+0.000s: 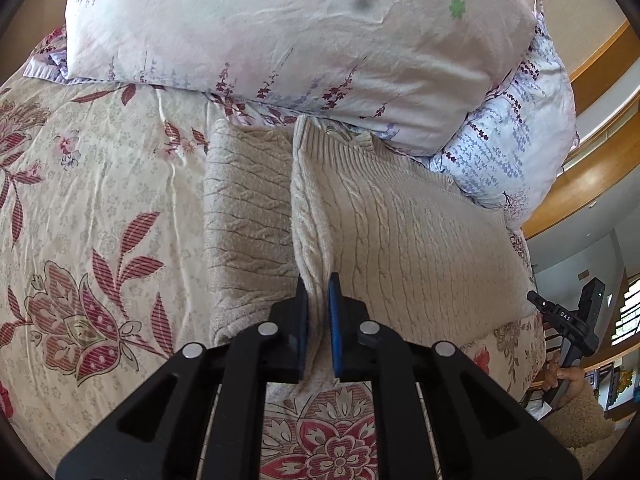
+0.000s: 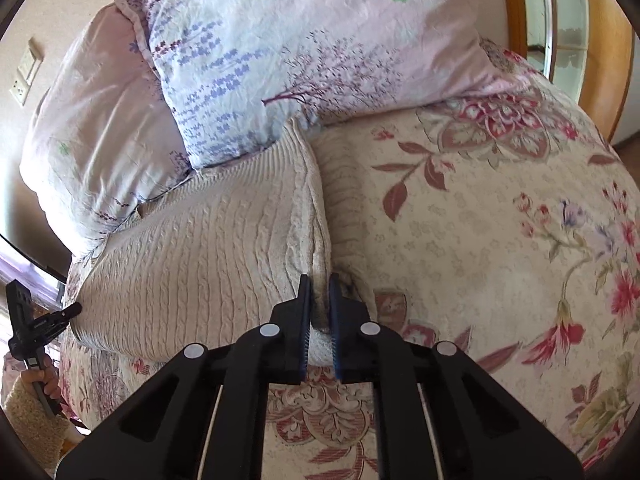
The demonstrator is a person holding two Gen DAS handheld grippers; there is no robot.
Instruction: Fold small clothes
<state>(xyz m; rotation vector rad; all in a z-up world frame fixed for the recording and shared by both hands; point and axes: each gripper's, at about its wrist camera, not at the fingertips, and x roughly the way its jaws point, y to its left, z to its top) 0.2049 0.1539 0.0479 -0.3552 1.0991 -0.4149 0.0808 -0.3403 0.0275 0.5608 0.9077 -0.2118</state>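
Observation:
A cream cable-knit sweater (image 1: 400,232) lies on the floral bedspread (image 1: 100,208), its far end against the pillows. My left gripper (image 1: 318,292) is shut on a raised fold of the sweater at its near edge. My right gripper (image 2: 320,292) is shut on the sweater (image 2: 200,264) at its other near corner, where the fabric bunches between the fingers. The right gripper shows in the left wrist view (image 1: 538,300) at the far right, and the left gripper shows in the right wrist view (image 2: 74,310) at the far left.
Two stacked floral pillows (image 1: 300,40) lie at the head of the bed, also in the right wrist view (image 2: 280,48). A wooden bed frame (image 1: 592,176) curves along the right side. A wall socket (image 2: 24,76) is on the left wall.

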